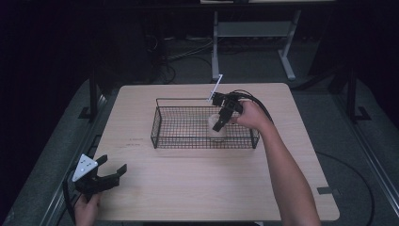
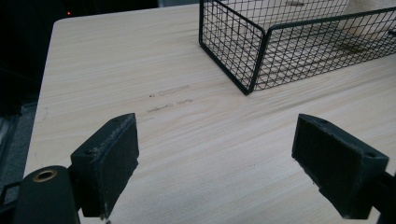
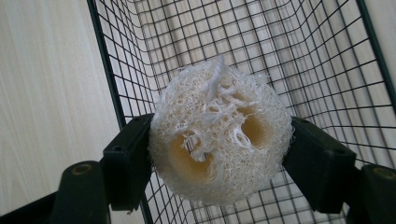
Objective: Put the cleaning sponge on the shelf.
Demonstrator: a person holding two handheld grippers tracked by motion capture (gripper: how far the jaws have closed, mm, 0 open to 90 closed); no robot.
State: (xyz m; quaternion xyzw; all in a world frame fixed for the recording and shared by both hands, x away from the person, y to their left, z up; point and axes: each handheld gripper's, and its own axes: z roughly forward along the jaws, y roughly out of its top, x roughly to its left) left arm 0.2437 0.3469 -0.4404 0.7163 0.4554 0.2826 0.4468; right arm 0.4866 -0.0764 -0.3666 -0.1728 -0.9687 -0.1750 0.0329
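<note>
High view: at the near left corner of the wooden table, the left gripper hovers with jaws spread wide, nothing between them. At centre sits a black wire basket. Over its right end, the right gripper pinches a pale loofah slice between both jaws, above the basket floor.

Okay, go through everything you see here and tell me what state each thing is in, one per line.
Left tool: open, holding nothing, low over the table near its corner.
Right tool: shut on the loofah slice, over the basket.
Loofah slice: gripped between the jaws, held at the basket.
Wire basket: upright on the table.
</note>
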